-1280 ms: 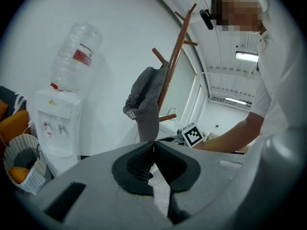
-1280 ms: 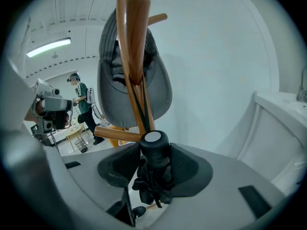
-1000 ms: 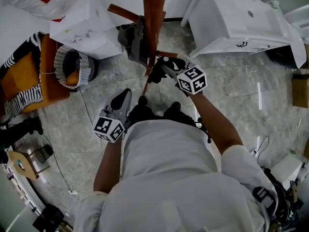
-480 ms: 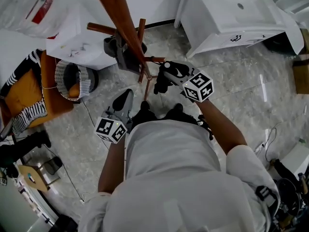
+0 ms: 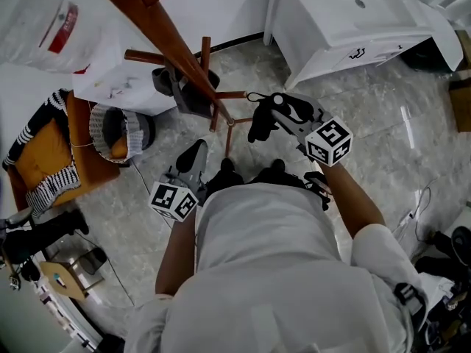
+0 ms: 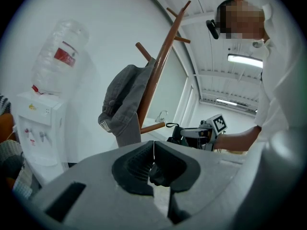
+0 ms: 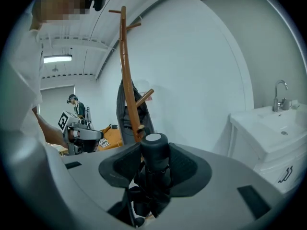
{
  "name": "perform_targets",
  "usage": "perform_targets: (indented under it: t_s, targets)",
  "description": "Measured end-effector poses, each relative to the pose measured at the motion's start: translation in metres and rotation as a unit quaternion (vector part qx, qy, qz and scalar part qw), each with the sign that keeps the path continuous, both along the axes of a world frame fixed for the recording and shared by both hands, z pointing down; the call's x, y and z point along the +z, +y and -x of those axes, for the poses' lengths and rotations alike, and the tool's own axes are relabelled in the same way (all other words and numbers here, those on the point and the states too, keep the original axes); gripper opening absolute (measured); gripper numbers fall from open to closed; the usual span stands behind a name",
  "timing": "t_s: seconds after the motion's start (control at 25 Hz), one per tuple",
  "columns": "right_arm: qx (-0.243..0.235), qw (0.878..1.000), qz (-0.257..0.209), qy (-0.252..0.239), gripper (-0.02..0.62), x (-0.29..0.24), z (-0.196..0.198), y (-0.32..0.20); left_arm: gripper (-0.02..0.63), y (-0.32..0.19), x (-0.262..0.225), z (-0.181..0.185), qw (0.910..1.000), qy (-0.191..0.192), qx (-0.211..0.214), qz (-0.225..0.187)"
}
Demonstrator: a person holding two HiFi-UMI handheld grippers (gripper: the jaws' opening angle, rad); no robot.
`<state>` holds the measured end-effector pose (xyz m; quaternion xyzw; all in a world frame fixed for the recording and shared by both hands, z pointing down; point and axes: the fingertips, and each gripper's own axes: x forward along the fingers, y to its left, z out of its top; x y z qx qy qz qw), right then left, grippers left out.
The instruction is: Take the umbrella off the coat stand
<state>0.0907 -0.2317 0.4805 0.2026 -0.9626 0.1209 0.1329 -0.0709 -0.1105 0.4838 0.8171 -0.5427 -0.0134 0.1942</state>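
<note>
Marble floor [image 5: 383, 116], coat stand [image 5: 156, 31] w/ grey cap [image 6: 124, 99], R claw [image 7: 153, 170] pinching umbrella [image 7: 154, 146], L claw [image 6: 153, 150] closed.

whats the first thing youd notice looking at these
The tall wooden coat stand cuts across the top of the head view, with a grey cap hanging on it. Just in front of it the right gripper is clamped on a folded black umbrella. The left gripper, lower left, is shut and empty.
</note>
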Motion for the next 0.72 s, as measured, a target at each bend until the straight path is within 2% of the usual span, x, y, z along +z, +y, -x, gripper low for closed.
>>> perform_targets:
  t_s: [0.28, 0.72]
  targets:
    - [0.031, 0.999, -0.015, -0.009, 0.184, -0.021, -0.043, 0.003, 0.017, -0.007, -0.001, -0.014, 0.9998, 0.003, 0.018, -0.003]
    - [0.087, 0.996, -0.018, -0.029, 0.183, -0.045, -0.095, 0.018, 0.017, -0.024, -0.025, -0.037, 0.9979, -0.01, 0.054, -0.034]
